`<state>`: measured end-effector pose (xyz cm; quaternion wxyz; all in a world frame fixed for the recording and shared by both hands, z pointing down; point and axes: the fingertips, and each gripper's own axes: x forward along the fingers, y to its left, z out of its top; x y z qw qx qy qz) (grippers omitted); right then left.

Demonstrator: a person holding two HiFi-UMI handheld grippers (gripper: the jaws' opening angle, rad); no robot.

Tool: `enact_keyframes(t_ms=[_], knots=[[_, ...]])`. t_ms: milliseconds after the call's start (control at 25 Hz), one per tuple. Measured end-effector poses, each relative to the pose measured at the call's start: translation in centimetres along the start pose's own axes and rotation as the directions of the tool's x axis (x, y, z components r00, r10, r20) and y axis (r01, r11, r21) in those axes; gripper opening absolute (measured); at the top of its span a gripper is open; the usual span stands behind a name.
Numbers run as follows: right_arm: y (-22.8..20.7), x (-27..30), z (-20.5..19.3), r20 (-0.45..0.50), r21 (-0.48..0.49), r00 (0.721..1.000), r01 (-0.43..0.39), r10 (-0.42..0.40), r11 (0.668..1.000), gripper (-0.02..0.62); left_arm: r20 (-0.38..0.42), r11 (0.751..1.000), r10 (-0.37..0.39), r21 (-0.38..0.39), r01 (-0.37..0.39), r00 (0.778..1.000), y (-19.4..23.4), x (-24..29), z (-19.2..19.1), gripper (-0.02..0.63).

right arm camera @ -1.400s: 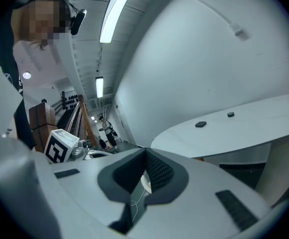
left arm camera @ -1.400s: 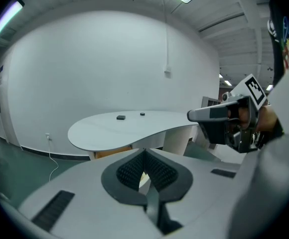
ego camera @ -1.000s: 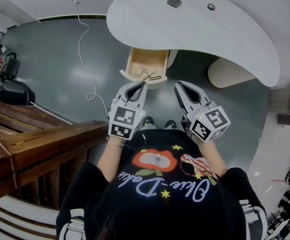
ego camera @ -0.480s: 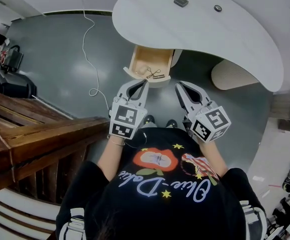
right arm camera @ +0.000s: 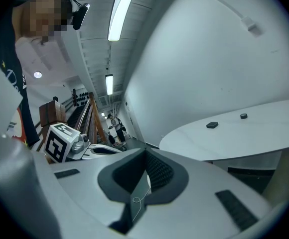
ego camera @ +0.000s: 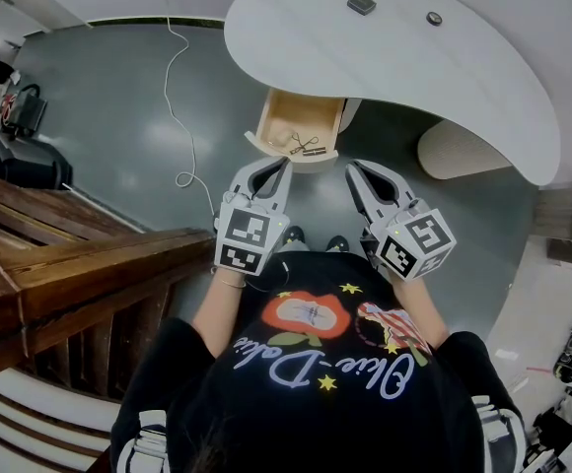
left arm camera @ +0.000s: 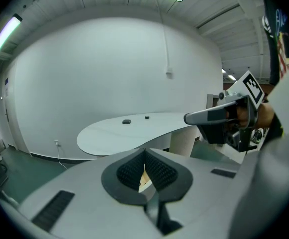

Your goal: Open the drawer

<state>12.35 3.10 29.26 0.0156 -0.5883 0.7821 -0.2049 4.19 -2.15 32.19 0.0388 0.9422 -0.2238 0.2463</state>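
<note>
A light wooden drawer [ego camera: 301, 131] stands pulled out from under the white curved table [ego camera: 394, 57], with a small dark metal item [ego camera: 306, 148] lying inside it. My left gripper [ego camera: 284, 164] hovers just short of the drawer's front edge, shut and holding nothing. My right gripper [ego camera: 351, 169] hangs beside it to the right, over the floor, also shut and empty. In the left gripper view the pads [left arm camera: 157, 171] meet, and a sliver of tan wood shows behind them. The right gripper view shows its jaws [right arm camera: 145, 156] together in the same way.
A dark square object [ego camera: 361, 4] and a small round one [ego camera: 434, 18] lie on the tabletop. The table's pale pedestal [ego camera: 459, 151] stands right of the drawer. A white cable [ego camera: 182, 97] trails over the grey floor. A wooden stair railing [ego camera: 69, 274] runs at my left.
Only the head view has shifted a little. Both grippers and the drawer keep their places.
</note>
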Motion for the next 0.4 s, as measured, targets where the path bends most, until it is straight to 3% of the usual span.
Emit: enact_keyframes(t_ms=[400], knots=[[0.32,0.62,-0.22,-0.008,-0.002,1.0,-0.005,0.005,1.0,-0.002,0.003,1.0,0.011,-0.004,-0.011,1.0,0.64,-0.28,-0.25,0.006]])
